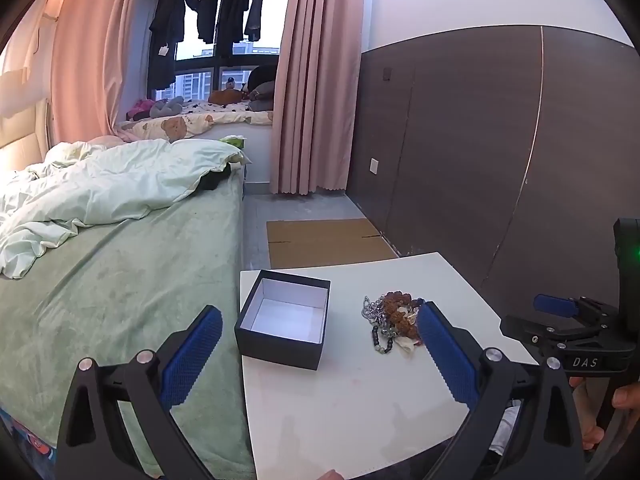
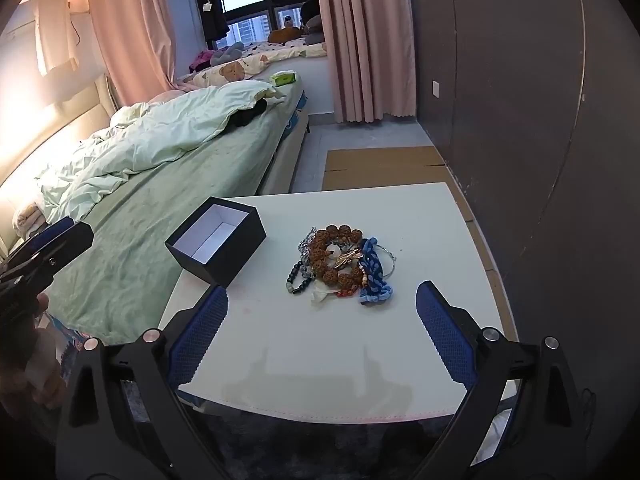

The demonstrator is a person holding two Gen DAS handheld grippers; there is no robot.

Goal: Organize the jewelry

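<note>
A heap of jewelry (image 2: 340, 264) lies near the middle of a small white table (image 2: 320, 360): a brown bead bracelet, a dark bead string, silver chains, a blue braided band. It also shows in the left wrist view (image 1: 390, 320), partly behind my right finger. An open, empty black box (image 2: 218, 240) with a white inside stands left of the heap, also in the left wrist view (image 1: 286, 318). My left gripper (image 1: 320, 320) is open above the table's near side. My right gripper (image 2: 322, 300) is open, just short of the heap. Both are empty.
A bed (image 2: 160, 184) with a green sheet and rumpled duvet runs along the table's left side. A dark panelled wall (image 2: 540, 120) is to the right. Flat cardboard (image 2: 380, 164) lies on the floor beyond the table. Pink curtains hang by the window.
</note>
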